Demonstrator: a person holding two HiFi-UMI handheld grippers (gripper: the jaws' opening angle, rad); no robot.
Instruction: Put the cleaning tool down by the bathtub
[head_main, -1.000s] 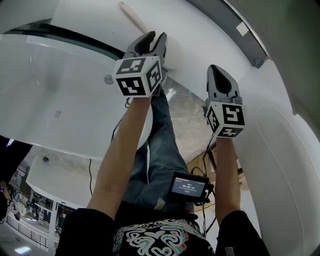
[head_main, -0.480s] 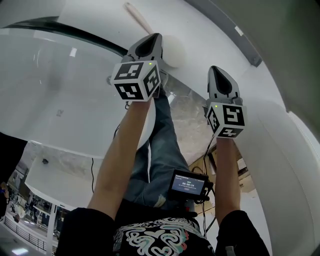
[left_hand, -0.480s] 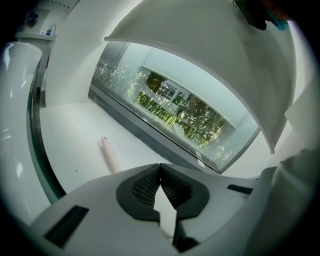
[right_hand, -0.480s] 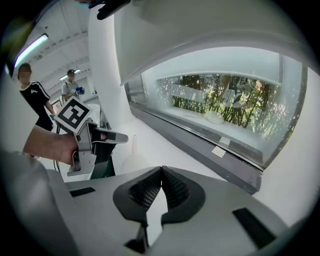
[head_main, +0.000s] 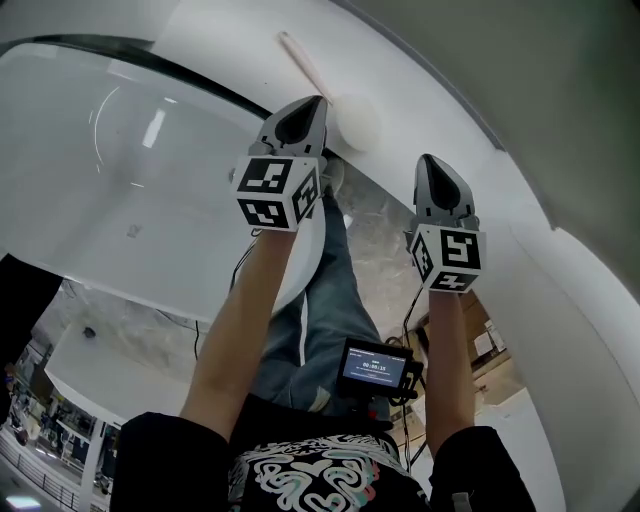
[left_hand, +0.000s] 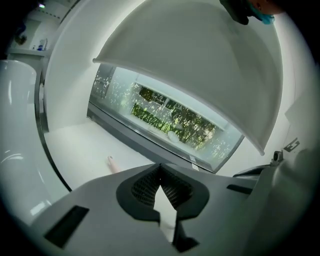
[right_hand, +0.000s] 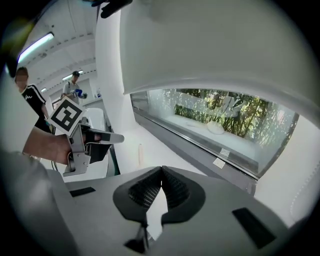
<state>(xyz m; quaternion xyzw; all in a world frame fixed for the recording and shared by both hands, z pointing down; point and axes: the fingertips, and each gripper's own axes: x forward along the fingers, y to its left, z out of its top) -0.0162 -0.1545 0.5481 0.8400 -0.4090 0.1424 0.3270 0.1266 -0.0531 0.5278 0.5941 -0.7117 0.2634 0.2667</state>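
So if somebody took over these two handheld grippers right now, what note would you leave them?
Left gripper: shut, nothing between its jaws, held over the ledge.
Right gripper: shut, empty, off to the side.
Cleaning tool: lies flat on the white ledge beside the bathtub, with its round head toward the left gripper's tip.
Done: the tool appears to be set down by the tub.
Left: probably nothing beyond drawing both hands back, after checking that the tool sits steady.
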